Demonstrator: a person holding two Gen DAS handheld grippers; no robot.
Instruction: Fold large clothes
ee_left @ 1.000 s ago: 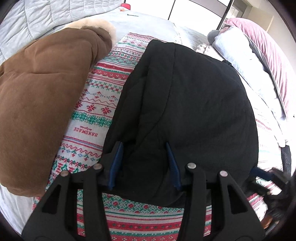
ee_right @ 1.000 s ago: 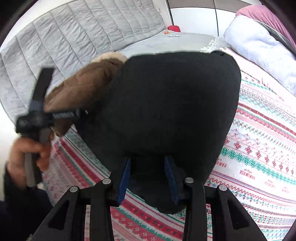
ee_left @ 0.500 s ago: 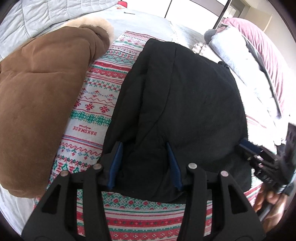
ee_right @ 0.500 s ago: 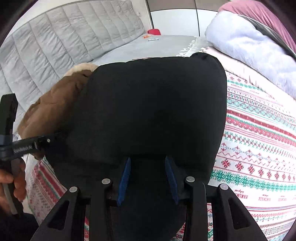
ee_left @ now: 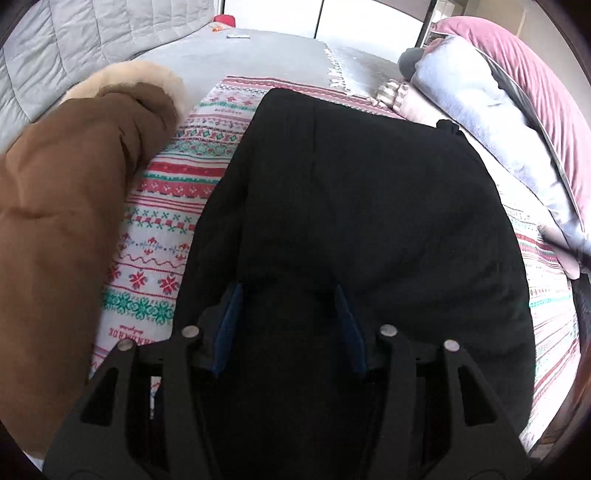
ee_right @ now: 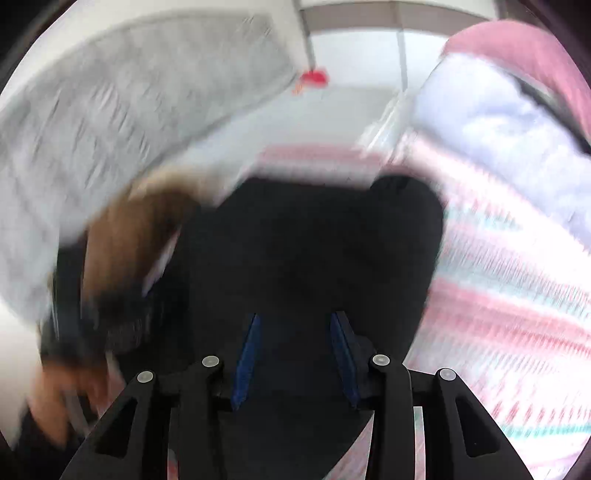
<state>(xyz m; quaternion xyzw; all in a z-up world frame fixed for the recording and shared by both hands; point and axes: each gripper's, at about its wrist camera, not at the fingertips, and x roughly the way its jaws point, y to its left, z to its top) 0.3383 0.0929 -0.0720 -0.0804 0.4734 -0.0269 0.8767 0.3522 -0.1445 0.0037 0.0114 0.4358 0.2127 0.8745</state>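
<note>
Partly legible: "HANDMADE" print on patterned blanket (ee_left: 155, 236), beside black garment (ee_left: 369, 221). Left gripper (ee_left: 288, 299) jaws opening, garment between. Right gripper (ee_right: 295, 325) jaws: cannot tell.

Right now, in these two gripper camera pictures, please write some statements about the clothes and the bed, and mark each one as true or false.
1. A black garment lies on a patterned blanket with red and green bands. True.
2. The brown coat lies on top of the black garment. False: it lies beside it, on the left in the left wrist view, with a strip of blanket between them.
3. The brown coat has a pale furry trim. True.
4. The right wrist view is sharp and clear. False: it is strongly blurred.
5. A small red object sits at the far end of the bed. True.
6. The blanket is plain blue. False: it is white with red and green patterns.
</note>
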